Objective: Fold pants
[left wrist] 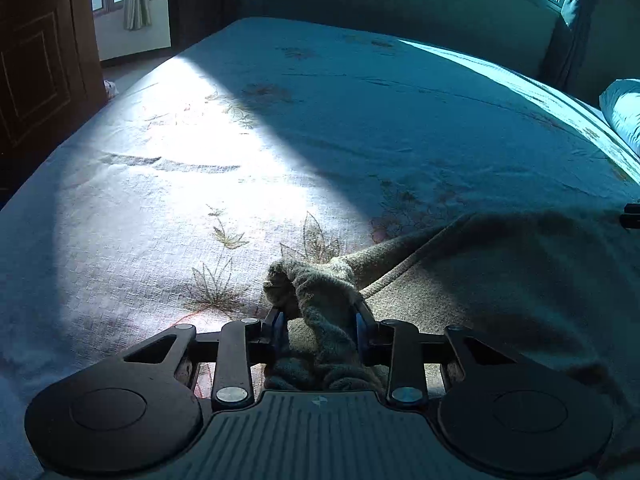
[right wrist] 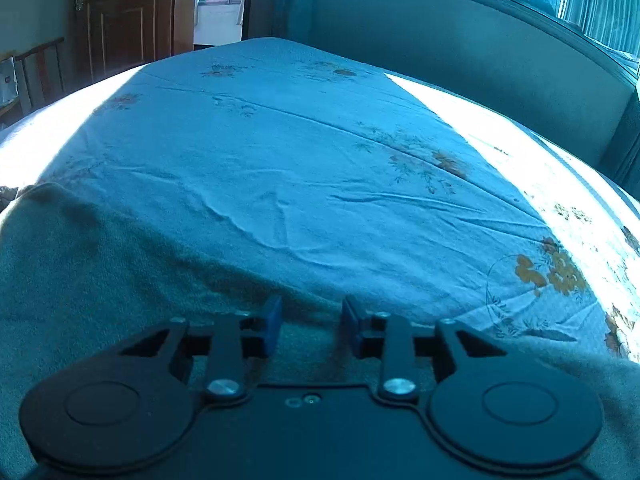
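Note:
Grey-brown fuzzy pants (left wrist: pixel 500 280) lie on the bed at the lower right of the left wrist view. My left gripper (left wrist: pixel 320 320) is shut on a bunched corner of the pants, which bulges out past the blue pads. In the right wrist view the pants (right wrist: pixel 100 280) spread across the lower left and under the tool. My right gripper (right wrist: pixel 310 320) is open, its blue pads (right wrist: pixel 272 320) apart, resting just over the pants' edge with no cloth pinched between them.
A floral bedsheet (right wrist: pixel 300 160) covers the bed, sunlit in patches. A wooden door (left wrist: pixel 36 60) and a curtained window stand at the far left. A rolled pillow (left wrist: pixel 624 112) lies at the right edge. A chair (right wrist: pixel 40 72) stands beside the bed.

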Action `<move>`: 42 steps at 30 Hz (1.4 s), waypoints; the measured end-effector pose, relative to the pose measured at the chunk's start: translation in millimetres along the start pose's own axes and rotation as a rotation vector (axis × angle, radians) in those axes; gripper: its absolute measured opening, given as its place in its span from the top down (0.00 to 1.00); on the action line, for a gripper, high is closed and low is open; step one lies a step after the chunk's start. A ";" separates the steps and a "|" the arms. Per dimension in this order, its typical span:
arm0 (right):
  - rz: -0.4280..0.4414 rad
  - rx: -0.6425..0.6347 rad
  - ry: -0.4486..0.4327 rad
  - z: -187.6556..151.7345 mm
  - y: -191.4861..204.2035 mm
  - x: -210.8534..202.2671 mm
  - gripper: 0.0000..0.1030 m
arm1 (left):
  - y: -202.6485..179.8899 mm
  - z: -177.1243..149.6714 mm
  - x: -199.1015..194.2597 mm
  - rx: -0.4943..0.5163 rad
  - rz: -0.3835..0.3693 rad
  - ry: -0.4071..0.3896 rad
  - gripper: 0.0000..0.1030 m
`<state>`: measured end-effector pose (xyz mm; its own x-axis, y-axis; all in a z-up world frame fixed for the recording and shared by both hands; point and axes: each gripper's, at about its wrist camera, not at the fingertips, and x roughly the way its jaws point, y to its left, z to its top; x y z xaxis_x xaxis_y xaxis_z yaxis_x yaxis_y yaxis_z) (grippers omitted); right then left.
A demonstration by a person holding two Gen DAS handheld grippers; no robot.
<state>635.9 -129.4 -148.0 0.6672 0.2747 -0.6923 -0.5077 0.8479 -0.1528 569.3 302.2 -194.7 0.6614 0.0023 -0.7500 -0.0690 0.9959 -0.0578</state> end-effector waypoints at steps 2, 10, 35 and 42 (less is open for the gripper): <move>0.003 -0.034 -0.014 2.9 -2.7 0.1 0.68 | 3.2 -0.1 -1.3 -0.012 -0.014 0.005 0.67; 0.124 -0.043 0.139 5.1 -34.9 20.1 0.41 | 21.2 5.6 7.0 -0.038 -0.060 0.034 0.64; 0.030 -0.215 -0.047 -103.6 54.2 -205.2 1.00 | 14.4 -76.2 -157.7 0.269 -0.224 -0.377 0.65; 0.000 0.023 -0.088 -156.0 56.0 -237.9 0.90 | 39.2 -123.1 -193.5 0.016 -0.200 -0.280 0.37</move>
<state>363.7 -218.0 -101.8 0.7131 0.3129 -0.6273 -0.4957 0.8578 -0.1357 346.7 329.7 -132.9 0.8401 -0.1706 -0.5149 0.0927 0.9804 -0.1736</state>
